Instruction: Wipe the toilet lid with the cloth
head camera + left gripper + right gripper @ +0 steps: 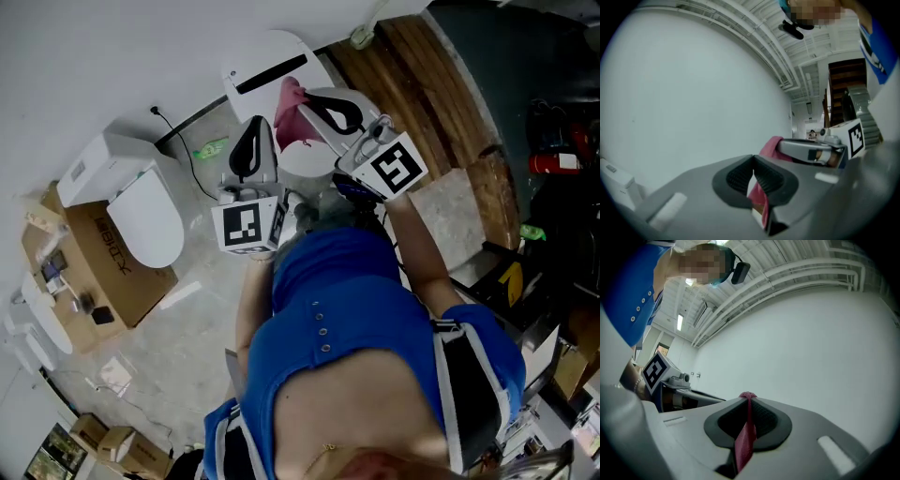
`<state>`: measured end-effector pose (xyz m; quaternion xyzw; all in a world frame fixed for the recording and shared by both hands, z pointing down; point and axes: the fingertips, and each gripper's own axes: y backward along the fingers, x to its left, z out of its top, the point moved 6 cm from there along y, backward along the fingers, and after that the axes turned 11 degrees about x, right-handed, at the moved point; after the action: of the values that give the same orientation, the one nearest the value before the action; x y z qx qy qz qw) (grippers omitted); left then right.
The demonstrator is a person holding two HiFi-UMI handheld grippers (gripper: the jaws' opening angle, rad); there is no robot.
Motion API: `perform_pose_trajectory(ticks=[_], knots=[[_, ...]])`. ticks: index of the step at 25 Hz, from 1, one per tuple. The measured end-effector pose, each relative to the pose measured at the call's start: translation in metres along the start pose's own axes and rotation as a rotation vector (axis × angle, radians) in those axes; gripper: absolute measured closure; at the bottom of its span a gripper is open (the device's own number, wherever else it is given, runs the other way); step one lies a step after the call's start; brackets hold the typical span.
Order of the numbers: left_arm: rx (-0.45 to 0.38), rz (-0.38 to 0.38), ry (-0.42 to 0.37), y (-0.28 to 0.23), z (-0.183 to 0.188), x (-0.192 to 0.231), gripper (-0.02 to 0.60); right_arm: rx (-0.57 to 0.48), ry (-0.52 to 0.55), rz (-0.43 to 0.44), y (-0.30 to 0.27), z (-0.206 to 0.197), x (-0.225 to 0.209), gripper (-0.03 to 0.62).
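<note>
Right tool (749, 400) clamped on pink cloth (744, 446), above white toilet (264, 58). Left tool (753, 163) jaws together.

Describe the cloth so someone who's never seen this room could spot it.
Straight ahead of the person stands a white toilet against the wall. Over it hangs the cloth, pinched in the jaws of the right gripper. It is the only pink thing among white fixtures.

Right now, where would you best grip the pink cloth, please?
By one edge, coming from the person's side: the cloth is a limp bunch, so an edge pinch like the right gripper's leaves its body free to wipe; pink shows between the left gripper's jaws too.
</note>
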<state>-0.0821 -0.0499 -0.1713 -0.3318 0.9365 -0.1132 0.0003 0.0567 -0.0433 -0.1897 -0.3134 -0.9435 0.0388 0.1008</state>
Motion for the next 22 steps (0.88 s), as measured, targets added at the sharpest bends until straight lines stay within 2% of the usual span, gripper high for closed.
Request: perform_pose_trajectory(ticks=[4, 12, 16, 22], knots=[[0.002, 0.043, -0.008, 0.005, -0.004, -0.005, 0.58, 0.006, -0.043, 0.016, -0.002, -0.007, 0.004, 0.577], [0.005, 0.128, -0.073, -0.011, 0.001, -0.02, 0.58, -0.01, -0.089, 0.029, 0.003, -0.014, -0.012, 0.577], [0.0, 0.151, -0.124, -0.025, 0.01, -0.036, 0.58, -0.025, -0.071, 0.031, 0.008, -0.01, -0.029, 0.577], [0.015, 0.169, -0.113, -0.045, 0.017, -0.059, 0.58, -0.049, -0.059, 0.057, 0.015, -0.004, -0.049, 0.577]])
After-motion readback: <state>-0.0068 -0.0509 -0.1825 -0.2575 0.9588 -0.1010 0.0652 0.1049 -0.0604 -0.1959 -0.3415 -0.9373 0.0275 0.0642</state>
